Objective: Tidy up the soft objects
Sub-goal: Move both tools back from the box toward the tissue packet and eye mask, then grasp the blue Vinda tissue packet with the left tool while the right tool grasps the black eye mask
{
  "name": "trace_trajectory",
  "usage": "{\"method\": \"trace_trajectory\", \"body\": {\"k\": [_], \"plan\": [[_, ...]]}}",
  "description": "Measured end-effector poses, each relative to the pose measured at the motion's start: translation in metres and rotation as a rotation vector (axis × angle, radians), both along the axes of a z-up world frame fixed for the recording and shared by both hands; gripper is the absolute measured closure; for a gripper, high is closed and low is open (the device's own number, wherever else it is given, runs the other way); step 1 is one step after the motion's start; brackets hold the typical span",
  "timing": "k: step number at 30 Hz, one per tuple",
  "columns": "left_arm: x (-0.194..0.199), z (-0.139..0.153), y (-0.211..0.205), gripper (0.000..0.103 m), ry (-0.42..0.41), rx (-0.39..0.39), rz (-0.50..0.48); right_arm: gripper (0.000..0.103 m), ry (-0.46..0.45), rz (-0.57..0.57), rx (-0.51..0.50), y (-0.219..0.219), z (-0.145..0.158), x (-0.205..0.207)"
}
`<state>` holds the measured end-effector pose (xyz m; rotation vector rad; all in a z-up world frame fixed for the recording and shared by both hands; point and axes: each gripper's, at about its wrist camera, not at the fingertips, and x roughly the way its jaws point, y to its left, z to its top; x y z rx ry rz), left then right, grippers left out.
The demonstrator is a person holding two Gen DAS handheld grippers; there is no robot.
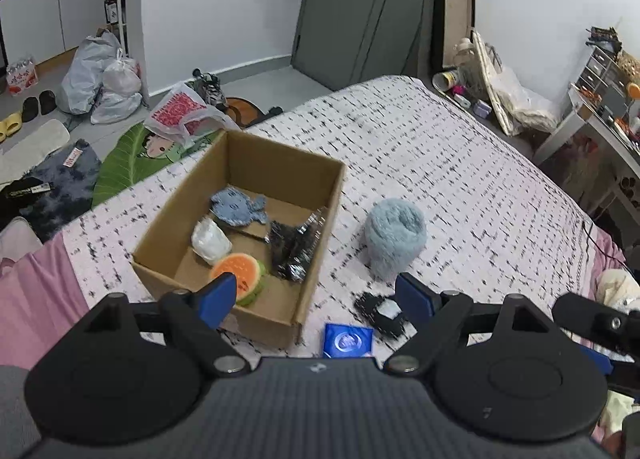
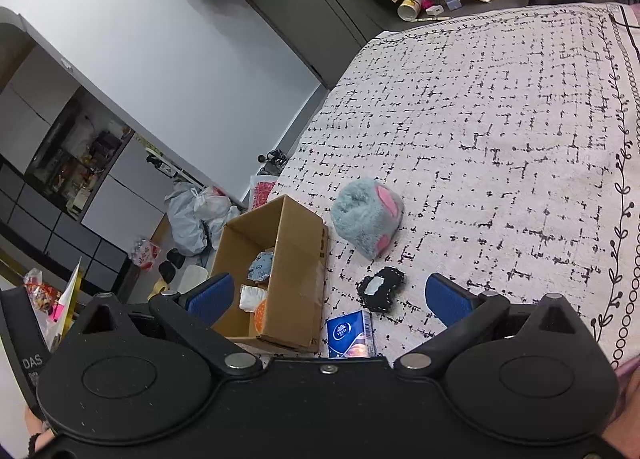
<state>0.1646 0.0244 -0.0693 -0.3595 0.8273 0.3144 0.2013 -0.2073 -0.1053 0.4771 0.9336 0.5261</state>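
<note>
A cardboard box (image 1: 320, 215) (image 2: 298, 255) sits on the bed. It holds a blue fish plush (image 1: 237, 206), a white soft piece (image 1: 210, 240), an orange watermelon-slice plush (image 1: 239, 271) and a dark shiny bag (image 1: 294, 247). To its right on the bedspread lie a fluffy blue paw plush (image 1: 396, 237) (image 2: 366, 215), a small black pad with a white patch (image 1: 380, 313) (image 2: 380, 288) and a blue tissue pack (image 1: 347, 340) (image 2: 351, 333). My left gripper (image 1: 318, 299) is open and empty, above the box's near corner. My right gripper (image 2: 330, 297) is open and empty, above the tissue pack.
The bedspread (image 2: 500, 119) stretches far to the right. Left of the bed, the floor holds plastic bags (image 1: 106, 79), clothes (image 1: 60, 179) and shoes. A cluttered desk (image 1: 608, 115) stands at the right. The right gripper's body shows at the left wrist view's right edge (image 1: 600, 323).
</note>
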Motion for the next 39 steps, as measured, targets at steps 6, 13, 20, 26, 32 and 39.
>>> {"method": "trace_trajectory", "body": {"k": [6, 13, 20, 26, 32, 39], "plan": [[-0.001, -0.013, -0.015, 0.018, 0.034, -0.001, 0.021, 0.000, 0.045, -0.030, 0.042, -0.010, -0.012, 0.004], [-0.001, -0.029, -0.024, 0.018, 0.070, -0.020, 0.043, 0.000, 0.111, -0.040, 0.067, -0.011, -0.030, 0.008], [-0.001, -0.047, -0.032, 0.018, 0.102, -0.043, 0.038, 0.000, 0.152, -0.040, 0.056, -0.009, -0.044, 0.012], [0.003, -0.062, -0.036, 0.019, 0.105, -0.079, 0.042, 0.000, 0.179, -0.064, 0.071, -0.010, -0.054, 0.017], [0.008, -0.080, -0.039, 0.020, 0.117, -0.112, 0.047, 0.000, 0.169, -0.058, 0.069, -0.002, -0.061, 0.021], [0.013, -0.105, -0.040, 0.021, 0.152, -0.141, 0.049, 0.007, 0.195, -0.055, 0.085, 0.006, -0.073, 0.029]]}}
